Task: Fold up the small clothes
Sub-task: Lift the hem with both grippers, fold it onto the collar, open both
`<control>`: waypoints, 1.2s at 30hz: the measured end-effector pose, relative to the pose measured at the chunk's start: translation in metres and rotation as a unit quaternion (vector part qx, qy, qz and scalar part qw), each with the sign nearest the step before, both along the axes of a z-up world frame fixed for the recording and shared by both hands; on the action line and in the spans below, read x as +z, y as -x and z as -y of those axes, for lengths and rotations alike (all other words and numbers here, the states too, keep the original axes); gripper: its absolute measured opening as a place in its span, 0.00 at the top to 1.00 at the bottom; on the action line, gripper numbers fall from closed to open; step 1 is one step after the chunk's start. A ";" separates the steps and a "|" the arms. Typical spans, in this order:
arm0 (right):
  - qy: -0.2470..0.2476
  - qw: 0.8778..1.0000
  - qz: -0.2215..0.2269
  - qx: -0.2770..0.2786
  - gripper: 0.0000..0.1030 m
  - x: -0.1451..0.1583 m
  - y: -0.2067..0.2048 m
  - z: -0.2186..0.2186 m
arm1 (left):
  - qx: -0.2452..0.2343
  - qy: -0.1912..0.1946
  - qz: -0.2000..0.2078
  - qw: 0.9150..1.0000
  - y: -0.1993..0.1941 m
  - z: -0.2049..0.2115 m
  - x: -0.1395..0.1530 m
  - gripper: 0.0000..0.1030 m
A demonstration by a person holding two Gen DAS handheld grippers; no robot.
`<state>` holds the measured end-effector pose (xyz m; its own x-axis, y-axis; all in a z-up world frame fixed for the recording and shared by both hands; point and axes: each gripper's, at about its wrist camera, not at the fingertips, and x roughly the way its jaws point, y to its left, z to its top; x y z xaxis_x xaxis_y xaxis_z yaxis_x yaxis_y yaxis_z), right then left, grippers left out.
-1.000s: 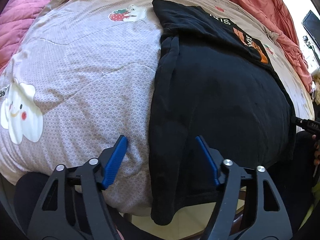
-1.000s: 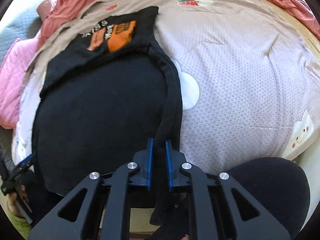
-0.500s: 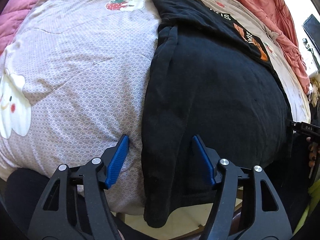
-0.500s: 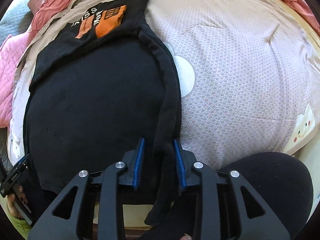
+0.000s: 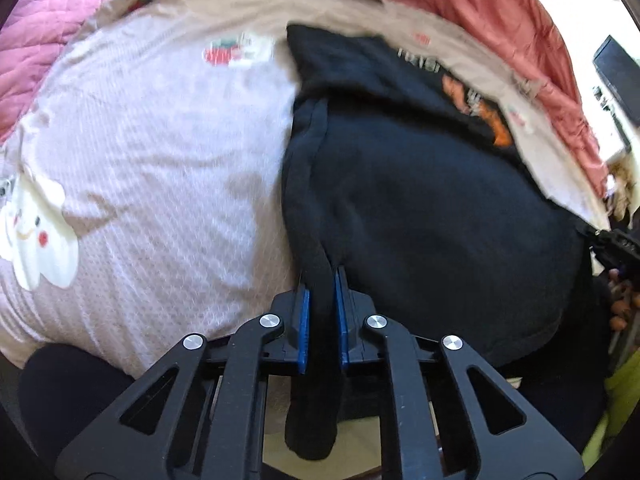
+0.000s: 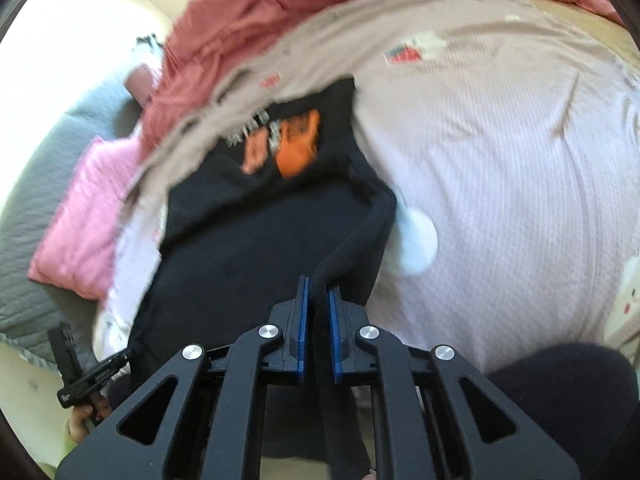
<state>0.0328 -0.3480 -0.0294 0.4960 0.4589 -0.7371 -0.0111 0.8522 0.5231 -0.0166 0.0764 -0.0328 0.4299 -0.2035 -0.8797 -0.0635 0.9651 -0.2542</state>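
A black fleece garment lies spread on the bed, its near end hanging over the bed's edge. My left gripper has its jaws closing, and the blue pads press on the garment's thick left edge. The right gripper is also closing, its pads pinching the garment's right edge, which rises as a ridge. A black piece with an orange print lies at the garment's far end. Each view shows the other gripper small at the opposite near corner.
The pale bed cover with cartoon prints spreads beyond the garment. A pink quilt and a red blanket bunch along the far side. A grey blanket lies left. The person's dark-clad knee is near.
The left jaws went from wide open to shut on the garment's left edge. The right jaws loosened briefly, then shut again. Both grippers rose a little, lifting the edges.
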 end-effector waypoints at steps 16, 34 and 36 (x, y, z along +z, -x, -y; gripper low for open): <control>-0.016 0.994 0.097 -0.042 0.92 0.038 -0.109 -0.001 | 0.073 0.022 0.076 0.994 -0.113 -0.026 0.054 0.94; -0.019 0.999 0.033 -0.038 0.76 -0.031 -0.184 0.009 | 0.129 -0.010 0.047 0.991 -0.172 -0.037 0.007 0.71; 0.012 0.998 0.041 -0.039 0.51 -0.024 -0.181 0.006 | 0.135 -0.017 0.059 0.989 -0.159 -0.037 0.018 0.69</control>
<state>0.2134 -0.3541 -0.0536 0.5881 0.3998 -0.7030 0.0132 0.8644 0.5027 0.1429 0.1131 -0.0152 0.5650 -0.0384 -0.8242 -0.2920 0.9250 -0.2433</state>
